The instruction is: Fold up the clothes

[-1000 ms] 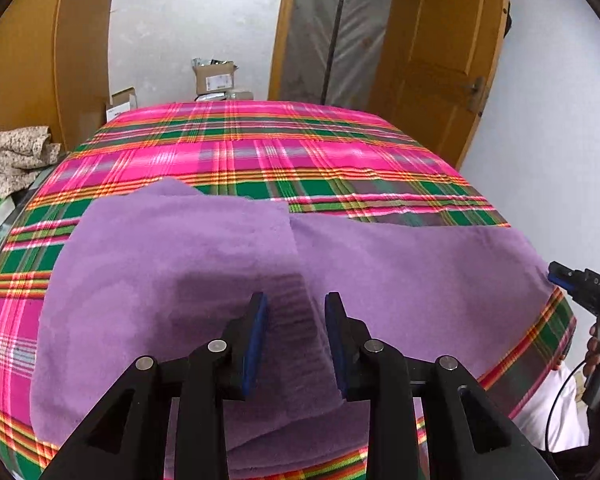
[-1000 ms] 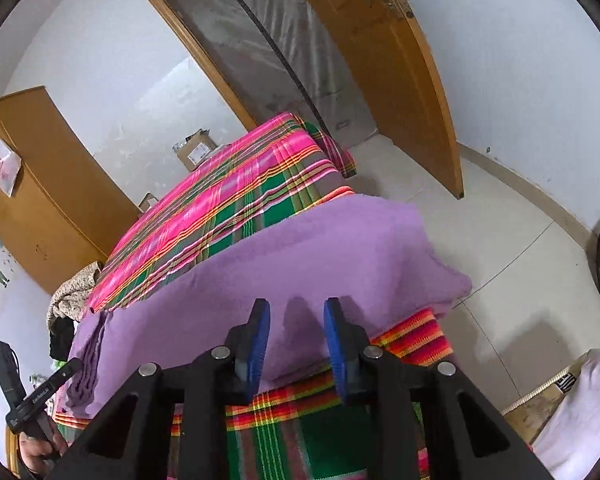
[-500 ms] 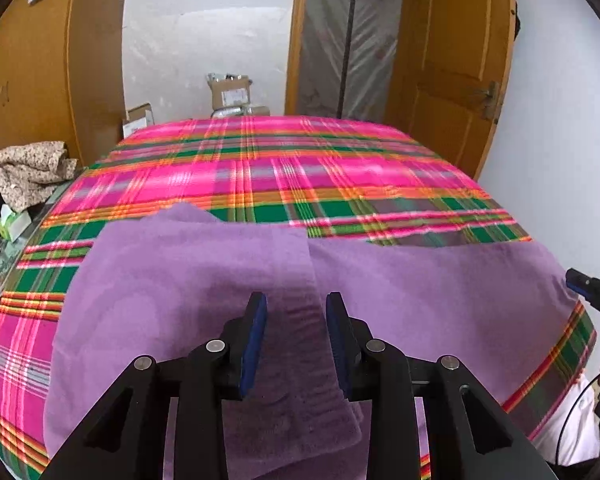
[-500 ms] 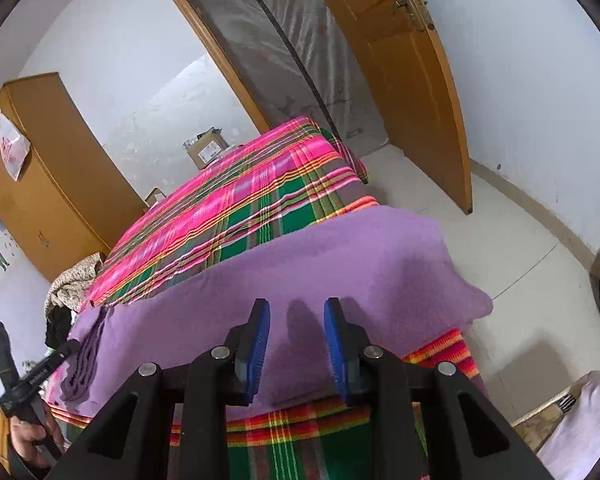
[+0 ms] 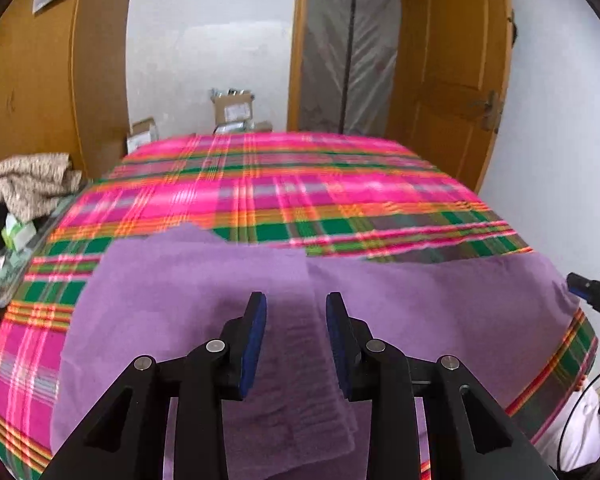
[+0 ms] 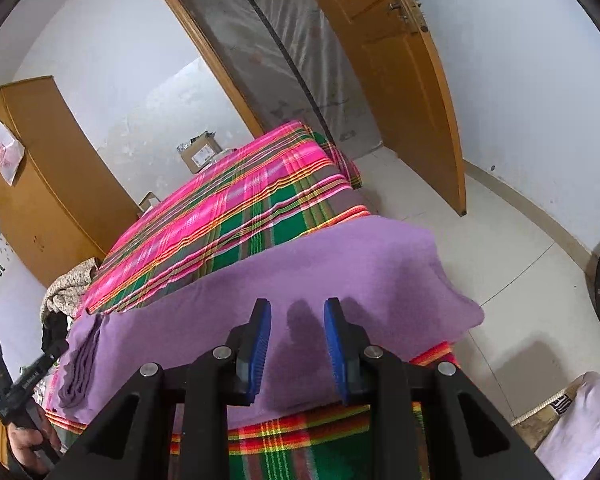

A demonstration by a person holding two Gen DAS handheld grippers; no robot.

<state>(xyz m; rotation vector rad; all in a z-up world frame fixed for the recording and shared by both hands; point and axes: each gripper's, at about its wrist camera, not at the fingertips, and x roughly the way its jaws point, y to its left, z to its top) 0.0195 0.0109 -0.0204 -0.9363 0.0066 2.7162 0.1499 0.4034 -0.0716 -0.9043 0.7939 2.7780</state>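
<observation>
Purple, soft and fleecy, the large rectangular cloth [image 5: 400,312] lies spread across the near end of a bed covered with a pink, green and orange plaid sheet [image 5: 284,196], its right end drooping over the bed's edge toward the pale tiled floor [image 6: 480,216]. On the cloth's left part one layer is folded over on top of the rest, and the folded flap's edge runs toward the camera in the left wrist view. The left gripper [image 5: 296,340] hovers above that flap with its blue-padded jaws parted and nothing between them; whether the pads touch the cloth cannot be told from here. The right gripper [image 6: 298,344] hangs over the cloth's right part, near the bed's front edge, jaws likewise released and empty, their shadow falling on the fabric just ahead. In the right wrist view the left gripper shows at the far left, black and held by a hand [image 6: 28,446], beside the bunched fold of the cloth (the fold looks like a narrow ridge from this side). Beyond the bed stand an open wooden door [image 6: 404,80], a doorway hung with clear plastic sheeting [image 5: 348,48], a brown wooden wardrobe [image 5: 40,80], some cardboard boxes [image 5: 232,110], and a heap of beige patterned fabric [image 5: 28,184] at the bed's left side.
</observation>
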